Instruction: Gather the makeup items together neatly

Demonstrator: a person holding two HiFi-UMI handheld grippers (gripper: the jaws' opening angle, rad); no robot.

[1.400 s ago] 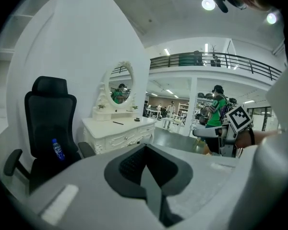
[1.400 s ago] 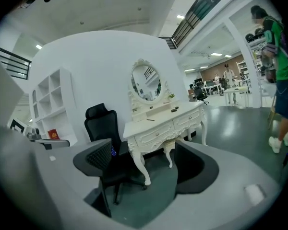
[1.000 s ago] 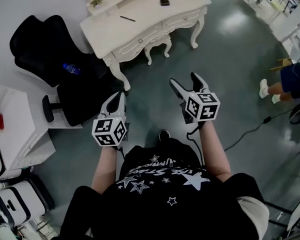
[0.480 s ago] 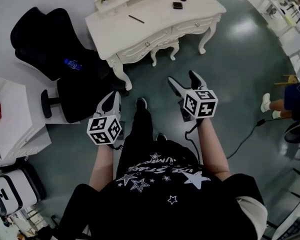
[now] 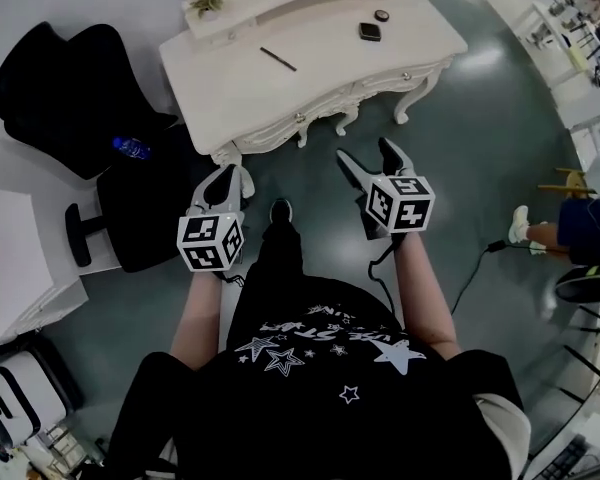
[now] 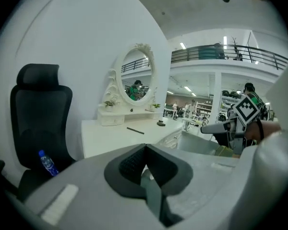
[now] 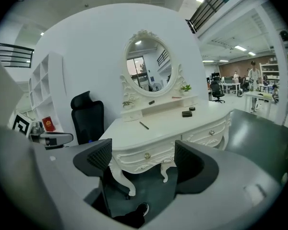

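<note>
Short of a white dressing table [image 5: 230,93], the left gripper [image 5: 232,175] was clenched on nothing and the right gripper [image 5: 366,154] gaped empty. On the table lay a makeup pencil [image 5: 278,59] and a dark compact [image 5: 370,32], well apart.

I find open floor [image 5: 480,148] at 1 o'clock, free to pass. Dressing table [image 5: 320,83] stands at 12, top mostly bare, small makeup items [image 5: 370,32] scattered near its back shelf [image 5: 280,8]. Black chair [image 5: 60,98] blocks 10 o'clock, just beside the table's left end.

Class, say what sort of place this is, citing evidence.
Probably a staged dressing corner in an open-plan workplace: ornate white dressing table, oval white-framed mirror, black office chair, desks beyond.
</note>
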